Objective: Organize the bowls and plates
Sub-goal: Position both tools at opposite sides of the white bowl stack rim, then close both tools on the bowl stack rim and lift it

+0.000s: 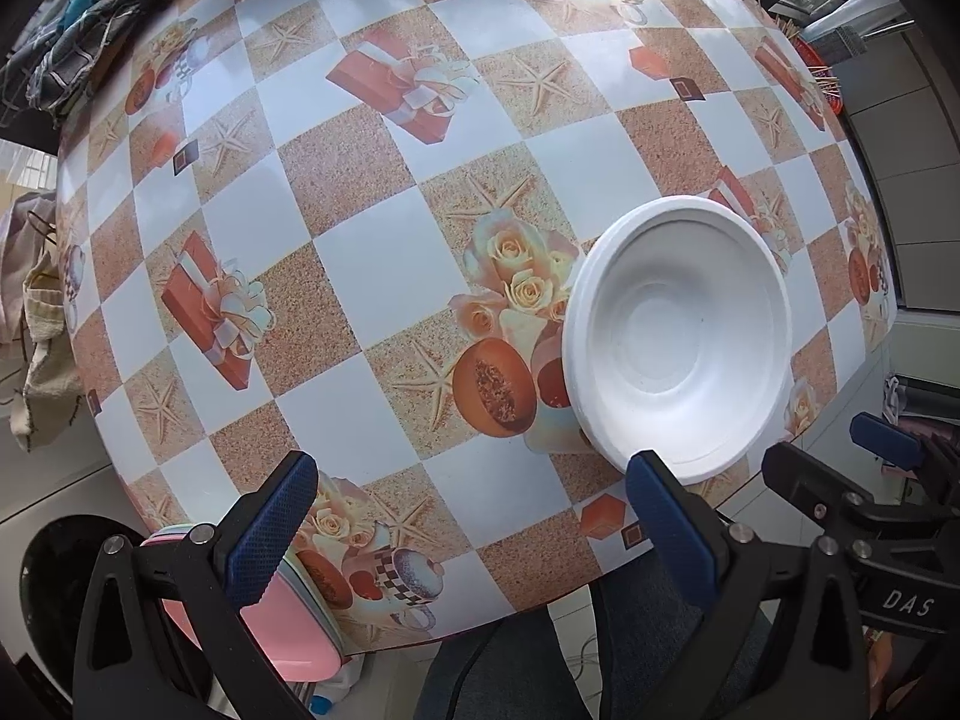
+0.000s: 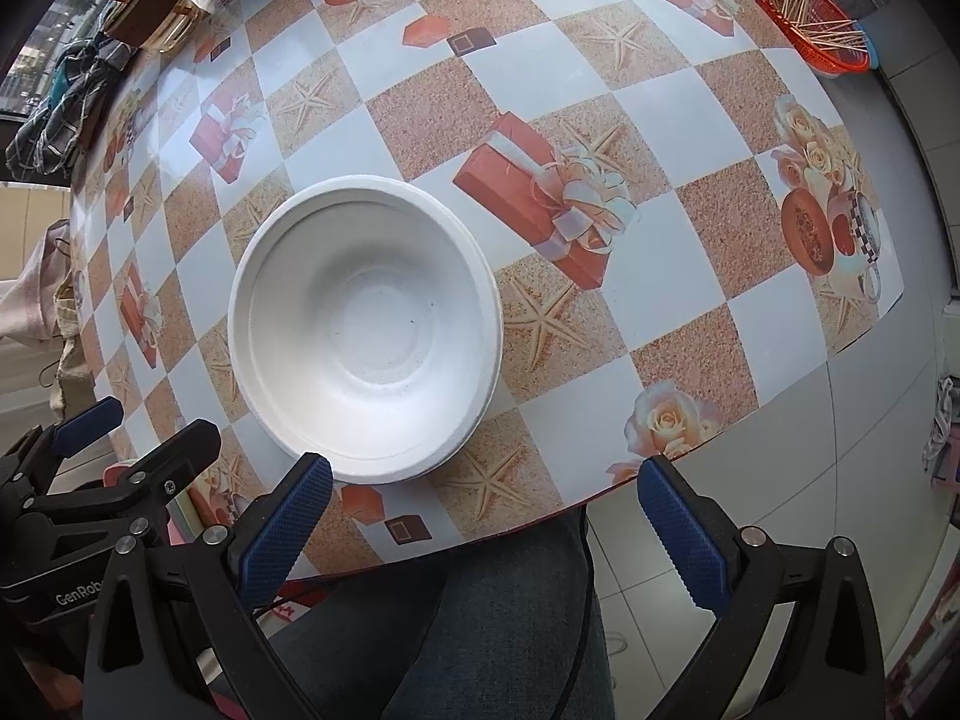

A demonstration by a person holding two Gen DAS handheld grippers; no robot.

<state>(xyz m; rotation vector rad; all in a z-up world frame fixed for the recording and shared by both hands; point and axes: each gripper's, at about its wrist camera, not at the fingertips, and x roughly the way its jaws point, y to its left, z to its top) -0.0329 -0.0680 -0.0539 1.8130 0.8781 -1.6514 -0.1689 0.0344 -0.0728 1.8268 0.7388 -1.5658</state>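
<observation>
A white, round, moulded-fibre disposable bowl is seen upright and empty on the tabletop, which is covered with a glossy checked oilcloth printed with starfish, roses and red gift boxes. The bowl is placed near the tabletop's front edge, just beyond the tips of both tools.

The left hand-held gripper is held wide open with nothing between its blue textured fingers; its right finger is seen just in front of the bowl's near rim, though contact cannot be told. A stack of pink and pale plates is partly visible beneath its left finger at the tabletop's corner.

The right hand-held gripper is likewise spread wide and holds nothing; its left finger is seen close to the bowl's near rim.

An orange plastic basket of wooden sticks is set at the far right edge. Dark trousers of a seated person are seen below the tabletop's edge.
</observation>
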